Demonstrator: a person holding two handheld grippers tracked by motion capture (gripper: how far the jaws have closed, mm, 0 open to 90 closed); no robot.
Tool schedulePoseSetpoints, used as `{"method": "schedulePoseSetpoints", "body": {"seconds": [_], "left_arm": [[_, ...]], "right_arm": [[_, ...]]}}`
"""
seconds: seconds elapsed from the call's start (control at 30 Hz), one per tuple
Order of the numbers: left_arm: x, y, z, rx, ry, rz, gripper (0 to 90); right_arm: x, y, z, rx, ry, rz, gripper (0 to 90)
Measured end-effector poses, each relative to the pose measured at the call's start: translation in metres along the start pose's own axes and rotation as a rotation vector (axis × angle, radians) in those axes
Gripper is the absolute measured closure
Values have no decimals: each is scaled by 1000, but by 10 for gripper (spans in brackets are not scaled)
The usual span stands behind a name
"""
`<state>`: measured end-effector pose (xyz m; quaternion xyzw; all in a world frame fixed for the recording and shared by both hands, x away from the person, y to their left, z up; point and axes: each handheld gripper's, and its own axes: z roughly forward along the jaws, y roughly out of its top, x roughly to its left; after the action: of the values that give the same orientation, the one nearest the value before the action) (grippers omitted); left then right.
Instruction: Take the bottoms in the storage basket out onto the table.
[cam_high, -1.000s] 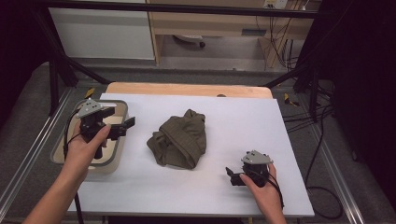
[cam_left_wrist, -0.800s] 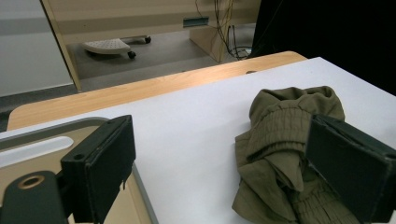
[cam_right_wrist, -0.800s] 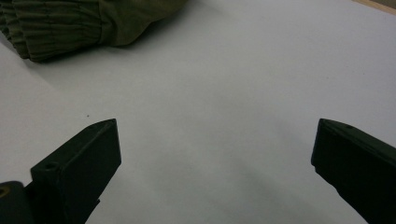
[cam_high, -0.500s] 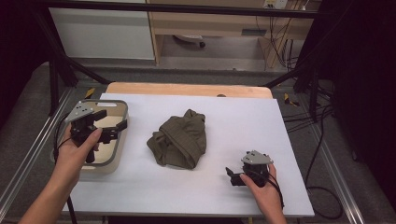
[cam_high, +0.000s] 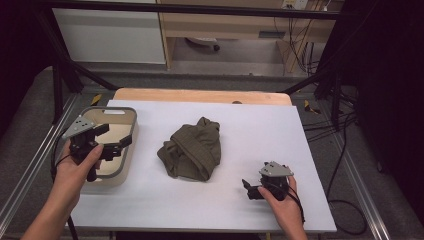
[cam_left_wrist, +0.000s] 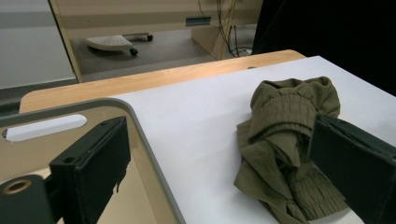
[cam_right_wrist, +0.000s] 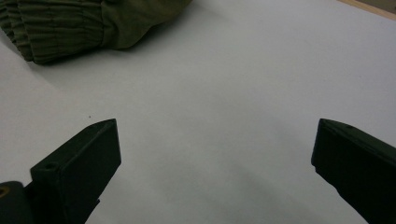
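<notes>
olive garment (cam_high: 191, 149) | crumpled on table, beside bin (cam_high: 131, 131)

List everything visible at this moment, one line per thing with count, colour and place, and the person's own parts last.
garment: one, olive green, crumpled in the middle of the white table top.
bin: one, beige with a grey rim, at the table's left edge.
table: one, white top with a bare wooden strip along the far edge.
rolling base: one, pale, on the floor beyond the table.
cables: several, dark and yellow, on the floor at the far right.
left gripper: one, black with a grey plate, over the bin; jaws have just been opening, nothing between them.
right gripper: one, black, low at the table's near right, jaws open.
</notes>
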<state>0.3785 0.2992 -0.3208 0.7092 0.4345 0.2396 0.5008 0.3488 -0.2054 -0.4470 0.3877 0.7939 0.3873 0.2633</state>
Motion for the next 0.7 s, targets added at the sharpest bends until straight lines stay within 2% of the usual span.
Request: {"method": "schedulePoseSetpoints", "body": {"seconds": [0.2,0.4,0.5,0.7], "left_arm": [[1,-5,-4,-26,-12,-30,43],[8,-13,-12,-39,-11,-52,43],[15,-16,-18,-52,3,-73,43],[21,-24,-25,-46,12,-79,44]], "right_arm": [[-1,-1,-1,-1,-3,2,20],[-2,-1,-1,1,-2,1,20],[-1,-1,-1,2,-3,0,20],[-1,-1,0,5,-2,4,20]]}}
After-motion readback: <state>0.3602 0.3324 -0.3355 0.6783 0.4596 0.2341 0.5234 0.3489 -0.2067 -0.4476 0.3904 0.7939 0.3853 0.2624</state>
